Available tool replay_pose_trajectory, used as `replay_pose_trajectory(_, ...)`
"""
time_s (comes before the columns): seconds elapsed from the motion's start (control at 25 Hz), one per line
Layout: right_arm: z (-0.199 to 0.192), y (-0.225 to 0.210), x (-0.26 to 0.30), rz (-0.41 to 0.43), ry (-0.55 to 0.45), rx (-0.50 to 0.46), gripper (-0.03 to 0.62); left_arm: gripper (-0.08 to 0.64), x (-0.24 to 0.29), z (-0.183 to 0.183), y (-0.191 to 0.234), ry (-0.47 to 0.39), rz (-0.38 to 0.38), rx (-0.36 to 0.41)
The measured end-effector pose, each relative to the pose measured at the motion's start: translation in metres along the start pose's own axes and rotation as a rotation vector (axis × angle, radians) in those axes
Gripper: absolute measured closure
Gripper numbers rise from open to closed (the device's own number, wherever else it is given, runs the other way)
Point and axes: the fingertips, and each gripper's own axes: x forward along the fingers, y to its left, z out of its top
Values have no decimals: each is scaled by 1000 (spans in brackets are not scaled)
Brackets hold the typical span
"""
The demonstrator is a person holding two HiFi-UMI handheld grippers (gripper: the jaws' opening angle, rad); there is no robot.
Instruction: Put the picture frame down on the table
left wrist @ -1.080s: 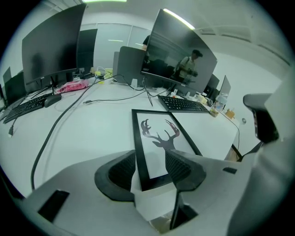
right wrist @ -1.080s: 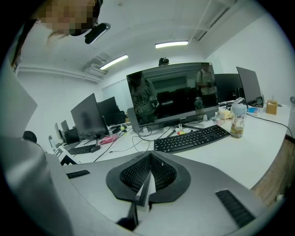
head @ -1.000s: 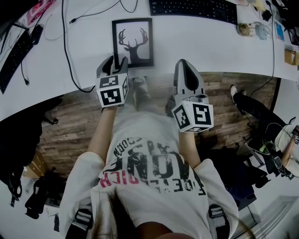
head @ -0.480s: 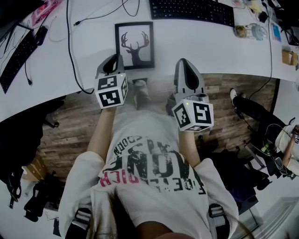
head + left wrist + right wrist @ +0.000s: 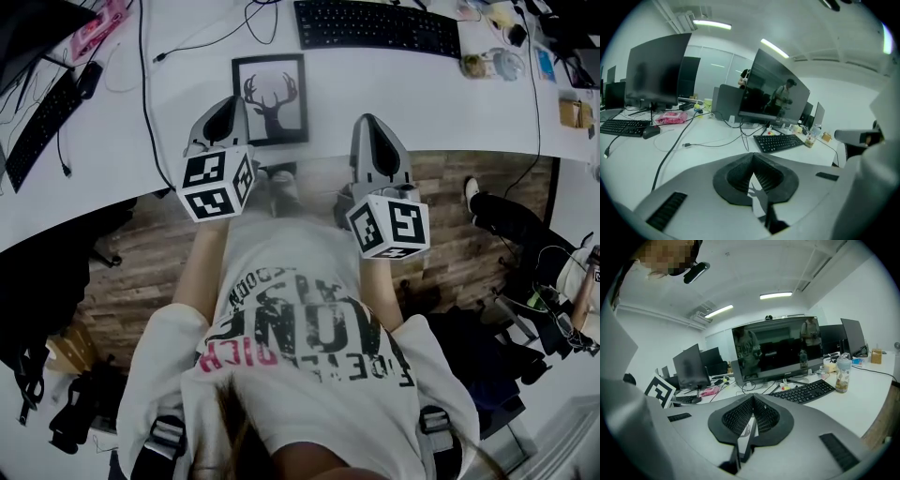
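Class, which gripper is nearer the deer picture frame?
Left. The left gripper, jaws just closed on nothing, hangs at the lower-left corner of the frame; the right gripper sits apart, off its lower right.

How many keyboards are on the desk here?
2. The centre keyboard lies beyond the picture frame; the left keyboard sits at the far left. More may sit out of view.

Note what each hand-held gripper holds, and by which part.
Nothing. Left hand-held gripper just closed empty; the right hand-held gripper is shut empty; the black-framed deer picture lies free.
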Motion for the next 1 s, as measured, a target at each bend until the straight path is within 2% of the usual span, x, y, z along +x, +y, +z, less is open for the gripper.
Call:
replay_pose_trajectory(0.48, 33, -1, -2, 10, -75, -20, 592, 558, -39, 98, -26, -263, -72, 54)
replay_pose_trajectory(0.72, 48, 1, -8, 18, -111, -24, 592, 558, -59, 125, -38, -344, -106, 67)
replay_pose_trajectory(1.0, 67, 9, -21, 43, -145, -37, 592, 558, -84, 136, -52, -396, -135, 77)
